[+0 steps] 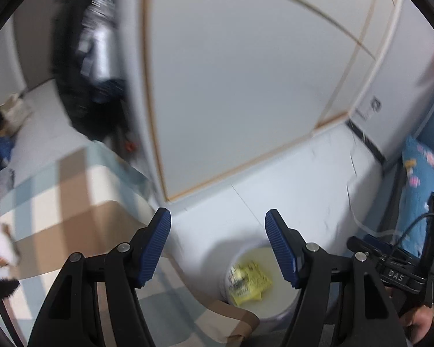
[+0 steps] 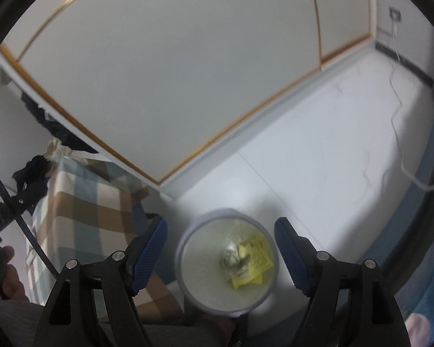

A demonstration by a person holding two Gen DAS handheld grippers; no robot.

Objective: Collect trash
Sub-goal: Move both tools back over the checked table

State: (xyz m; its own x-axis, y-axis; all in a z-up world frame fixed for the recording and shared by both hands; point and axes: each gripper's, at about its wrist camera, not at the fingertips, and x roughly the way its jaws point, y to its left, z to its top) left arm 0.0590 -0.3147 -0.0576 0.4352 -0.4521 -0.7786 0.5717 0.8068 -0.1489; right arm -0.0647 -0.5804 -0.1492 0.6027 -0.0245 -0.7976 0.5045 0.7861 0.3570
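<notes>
Right hand-held gripper (image 2: 220,253): spread wide, empty | bin (image 2: 185,263) below, yellow wrapper (image 2: 253,256) inside | left hand-held gripper (image 1: 217,245): released

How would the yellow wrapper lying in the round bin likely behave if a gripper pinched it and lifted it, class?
The yellow wrapper looks thin and creased, so it would probably be floppy and crumple when pinched. It seems very light for its size. It lies flat on the bottom of the bin, so catching an edge could be awkward.
</notes>
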